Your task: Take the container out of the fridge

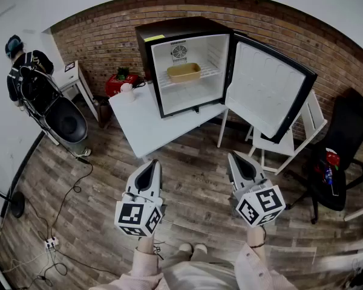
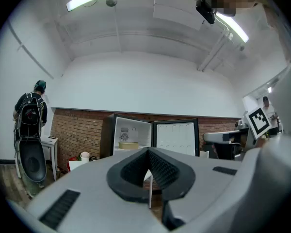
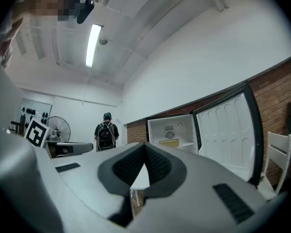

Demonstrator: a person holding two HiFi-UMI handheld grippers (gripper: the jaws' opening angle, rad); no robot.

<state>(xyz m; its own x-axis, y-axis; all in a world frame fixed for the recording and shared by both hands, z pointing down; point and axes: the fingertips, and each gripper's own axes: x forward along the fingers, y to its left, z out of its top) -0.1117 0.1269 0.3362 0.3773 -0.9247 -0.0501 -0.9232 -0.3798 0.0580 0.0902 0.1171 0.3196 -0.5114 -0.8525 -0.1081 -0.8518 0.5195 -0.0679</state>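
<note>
A room with a wood-plank floor and a brick back wall. A white table stands against the wall and carries a small black fridge, its door swung wide to the right.

The person stands back from the table with both forearms stretched forward. The left gripper and the right gripper are held side by side, roughly level, and point toward the fridge. Each gripper's own view shows its jaws closed tip to tip, with nothing between them.

A shallow tan container lies on the fridge's wire shelf, well apart from both grippers. In the left gripper view it shows just above and left of the closed tips (small and far off).

Only the head view shows the floor, with cables trailing at the left. Only the right gripper view shows a standing fan, beside a person with a backpack who faces away.
</note>
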